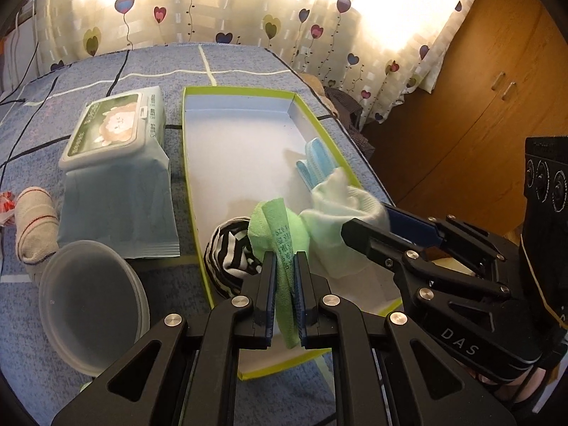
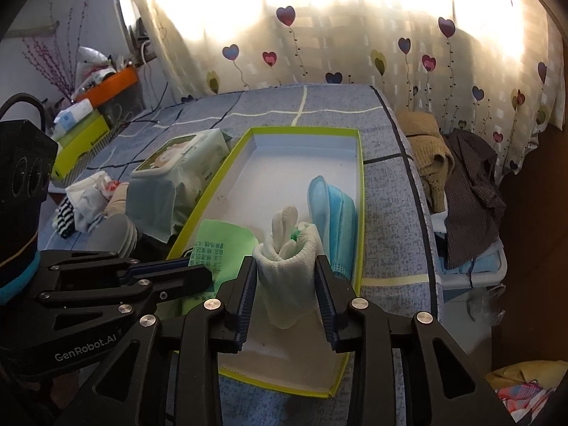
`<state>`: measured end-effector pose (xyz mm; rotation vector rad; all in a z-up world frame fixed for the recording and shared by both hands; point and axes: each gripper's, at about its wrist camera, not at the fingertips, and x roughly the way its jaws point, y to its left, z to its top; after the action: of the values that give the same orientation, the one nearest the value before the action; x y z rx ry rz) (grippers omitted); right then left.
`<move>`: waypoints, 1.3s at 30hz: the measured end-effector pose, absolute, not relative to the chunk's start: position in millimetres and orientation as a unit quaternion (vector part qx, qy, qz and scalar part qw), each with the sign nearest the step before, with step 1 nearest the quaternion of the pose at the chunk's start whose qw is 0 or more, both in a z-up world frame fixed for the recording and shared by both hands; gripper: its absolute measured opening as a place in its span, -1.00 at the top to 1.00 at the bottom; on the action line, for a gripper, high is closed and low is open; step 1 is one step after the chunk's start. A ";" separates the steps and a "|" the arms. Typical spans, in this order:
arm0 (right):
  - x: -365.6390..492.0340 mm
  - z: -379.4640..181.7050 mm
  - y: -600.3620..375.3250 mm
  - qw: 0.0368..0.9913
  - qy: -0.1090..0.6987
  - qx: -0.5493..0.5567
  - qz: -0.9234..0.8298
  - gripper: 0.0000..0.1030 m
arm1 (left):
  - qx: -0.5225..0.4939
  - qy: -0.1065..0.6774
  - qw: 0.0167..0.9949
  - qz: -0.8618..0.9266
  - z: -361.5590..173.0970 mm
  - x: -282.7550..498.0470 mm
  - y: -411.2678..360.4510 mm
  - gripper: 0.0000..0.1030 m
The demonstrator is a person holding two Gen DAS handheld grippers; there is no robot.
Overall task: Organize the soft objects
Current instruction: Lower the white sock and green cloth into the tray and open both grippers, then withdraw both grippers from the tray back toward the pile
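The left gripper (image 1: 285, 273) pinches a green cloth (image 1: 280, 234) between nearly closed jaws, at the near end of the shallow green-rimmed box (image 2: 227, 161). The right gripper (image 2: 285, 280), jaws partly apart, brackets a rolled white sock (image 2: 287, 266) that stands in the same box; whether its pads press the sock I cannot tell. Just right of the sock lie blue face masks (image 2: 333, 209). A striped roll (image 1: 230, 252) sits left of the cloth. Left of the box rest a wipes pack (image 1: 117, 163) and a plastic lid (image 1: 88, 305) on the bedspread (image 1: 230, 60).
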<state>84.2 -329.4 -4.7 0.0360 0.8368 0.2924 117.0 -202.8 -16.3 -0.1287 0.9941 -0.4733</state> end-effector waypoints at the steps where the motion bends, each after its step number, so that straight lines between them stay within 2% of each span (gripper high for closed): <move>1: 82.0 -2.4 -329.4 0.904 0.402 0.017 0.141 0.33 | -0.061 0.469 0.852 -0.226 -14.5 115.2 -202.5 0.74; 14: 48.9 29.4 -325.6 0.922 0.365 0.009 0.125 -0.13 | -0.067 0.425 0.873 -0.230 15.9 87.5 -186.0 0.67; 23: 32.3 36.8 -315.8 0.926 0.357 0.008 0.124 -0.21 | -0.078 0.414 0.880 -0.222 27.7 72.3 -170.5 0.67; 39: 22.5 50.6 -295.5 0.928 0.348 -0.006 0.136 -0.22 | -0.080 0.391 0.893 -0.209 40.8 59.9 -152.1 0.67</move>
<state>22.5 -295.5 50.6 -0.0125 0.7132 0.2786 59.9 -152.0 40.8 -0.1670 0.8117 -0.4327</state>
